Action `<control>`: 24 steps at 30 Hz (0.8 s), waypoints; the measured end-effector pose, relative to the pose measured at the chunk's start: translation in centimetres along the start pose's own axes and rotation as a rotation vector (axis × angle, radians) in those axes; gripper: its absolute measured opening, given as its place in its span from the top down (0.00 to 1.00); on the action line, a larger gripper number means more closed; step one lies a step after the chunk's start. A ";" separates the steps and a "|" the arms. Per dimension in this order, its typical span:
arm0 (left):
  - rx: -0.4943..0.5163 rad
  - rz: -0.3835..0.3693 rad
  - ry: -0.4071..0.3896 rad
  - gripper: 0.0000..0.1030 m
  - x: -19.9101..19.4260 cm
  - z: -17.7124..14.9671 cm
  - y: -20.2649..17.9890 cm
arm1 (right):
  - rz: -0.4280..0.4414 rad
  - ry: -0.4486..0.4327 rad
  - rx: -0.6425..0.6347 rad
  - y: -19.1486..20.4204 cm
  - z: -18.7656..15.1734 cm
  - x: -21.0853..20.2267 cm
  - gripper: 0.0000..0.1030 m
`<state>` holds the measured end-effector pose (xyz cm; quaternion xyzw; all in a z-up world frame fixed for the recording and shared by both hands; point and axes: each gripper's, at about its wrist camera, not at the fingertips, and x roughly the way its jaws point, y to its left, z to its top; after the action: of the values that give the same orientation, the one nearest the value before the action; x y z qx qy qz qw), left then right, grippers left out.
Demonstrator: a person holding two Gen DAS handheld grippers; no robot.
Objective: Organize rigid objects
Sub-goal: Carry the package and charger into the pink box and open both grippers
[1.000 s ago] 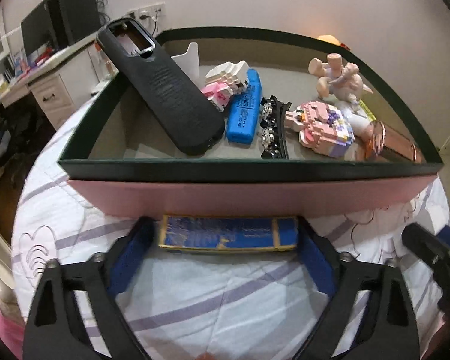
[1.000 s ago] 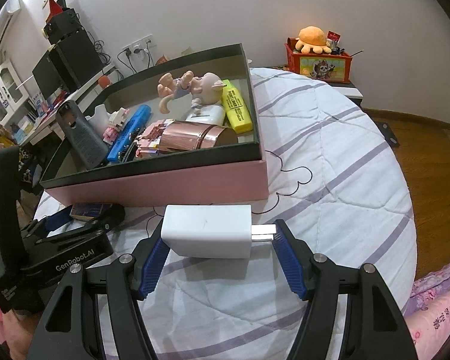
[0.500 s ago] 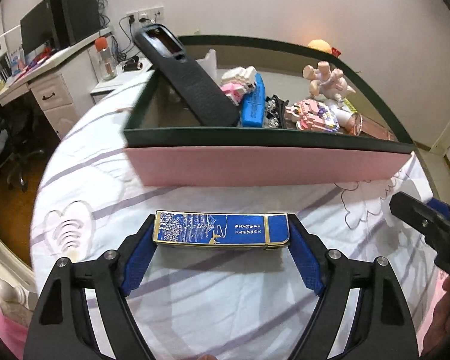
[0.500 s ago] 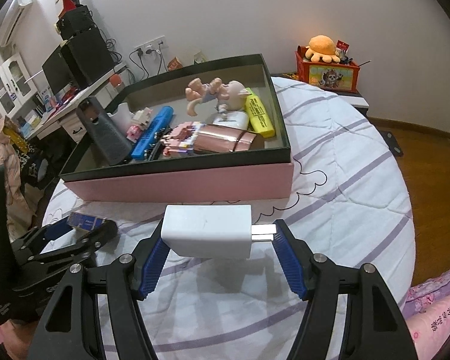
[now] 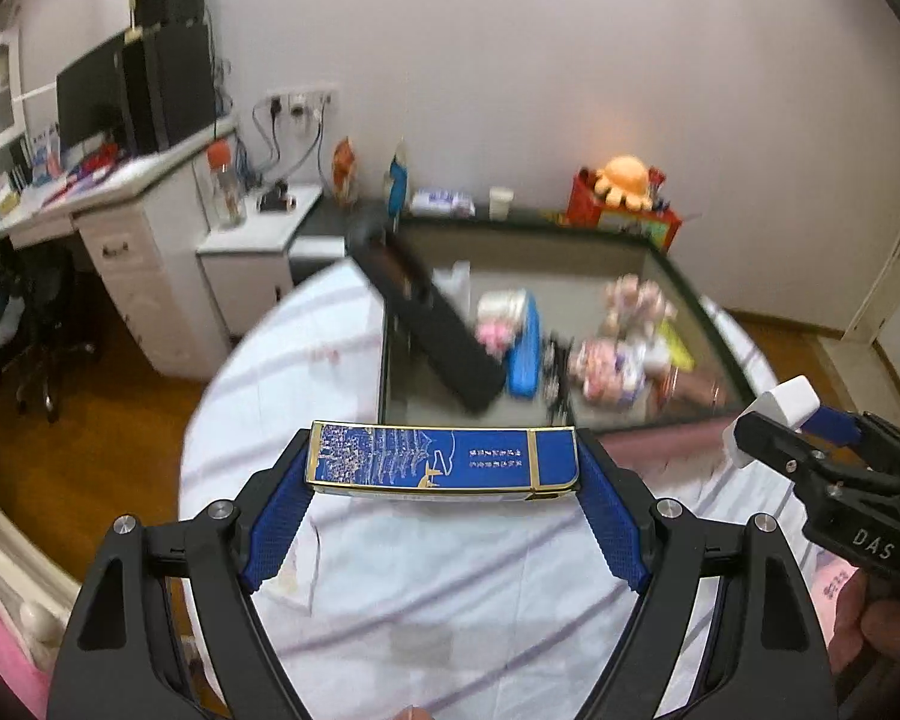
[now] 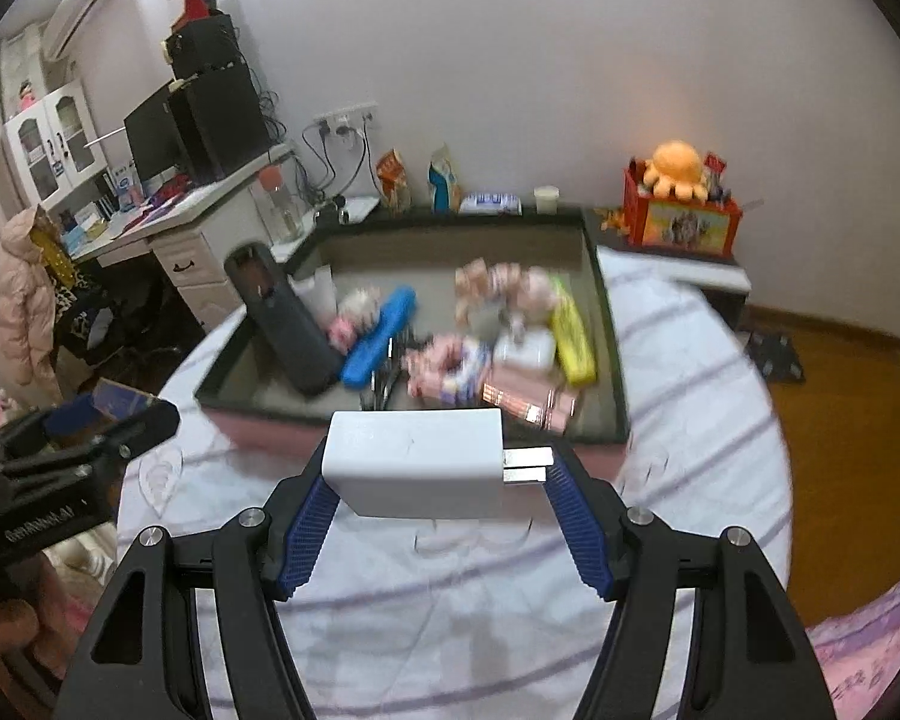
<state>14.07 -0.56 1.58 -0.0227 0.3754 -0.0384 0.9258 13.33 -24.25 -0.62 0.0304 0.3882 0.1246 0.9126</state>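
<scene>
- Gripping a flat blue rectangular box with gold edging and white line art (image 5: 444, 463), the left tongs (image 5: 444, 495) clamp it end to end between their blue ribbed pads, long side across the jaws, held in the air above the white bedspread with lilac stripes (image 5: 450, 600).
- Right tongs (image 6: 438, 480) closed on a white rectangular plastic charger block (image 6: 414, 462); one pad bears on the block's plain end, the other on its two metal prongs (image 6: 528, 465), which point to the right of the right wrist view.
- Charger also held clear of the bedspread, just in front of the shallow tray-like box with a dark green rim and pink outer wall (image 6: 606, 324).
- That box lies on the bed, beyond both held items, and already contains several things, all blurred: a long black case (image 6: 288, 324) leaning on the left wall, a blue oblong case (image 6: 381, 336), a yellow highlighter-shaped item (image 6: 570, 336), a copper-coloured cylinder (image 6: 528, 402), pink block-built figures (image 6: 450, 366).
- Left wrist view: right tongs with the white block show at the right edge; a bit of the person's hand (image 5: 870, 630) shows below them.
- Background: white desk with a dark monitor (image 6: 150, 144), red box with an orange plush toy (image 6: 678, 168) on top, against the wall.
</scene>
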 end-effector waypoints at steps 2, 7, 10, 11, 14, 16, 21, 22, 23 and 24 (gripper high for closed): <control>0.006 -0.005 -0.025 0.19 -0.2 1.5 -0.2 | -0.008 -0.016 -0.022 0.2 1.6 -0.2 0.34; 0.011 -0.026 -0.052 0.19 1.3 5.3 -0.7 | -0.019 -0.038 -0.056 0.3 5.9 0.5 0.34; 0.020 -0.030 -0.058 0.19 2.7 7.4 -1.1 | -0.016 -0.030 -0.065 0.1 7.9 1.7 0.34; 0.024 -0.031 -0.057 0.19 3.4 8.0 -1.3 | -0.016 -0.024 -0.066 -0.1 8.7 2.4 0.34; 0.032 -0.030 -0.038 0.19 5.9 9.7 -1.9 | -0.008 0.011 -0.045 -0.9 10.5 5.1 0.34; 0.036 -0.029 -0.018 0.19 7.9 10.6 -2.3 | -0.007 0.043 -0.025 -1.6 11.4 7.3 0.34; 0.030 -0.022 0.042 0.19 13.6 12.2 -2.6 | -0.002 0.114 0.014 -3.4 12.9 12.1 0.34; 0.030 -0.021 0.050 0.19 14.4 12.4 -2.7 | 0.000 0.135 0.022 -3.8 13.2 13.3 0.34; 0.031 -0.018 0.060 0.19 15.4 12.6 -2.8 | 0.002 0.148 0.028 -4.0 13.3 14.1 0.34; 0.031 -0.018 0.070 0.19 16.3 12.9 -2.9 | 0.004 0.163 0.036 -4.3 13.5 14.9 0.34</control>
<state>34.54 -4.69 -0.31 -0.0103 0.4067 -0.0534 0.9120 33.86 -24.09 -2.31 0.0373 0.4631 0.1214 0.8772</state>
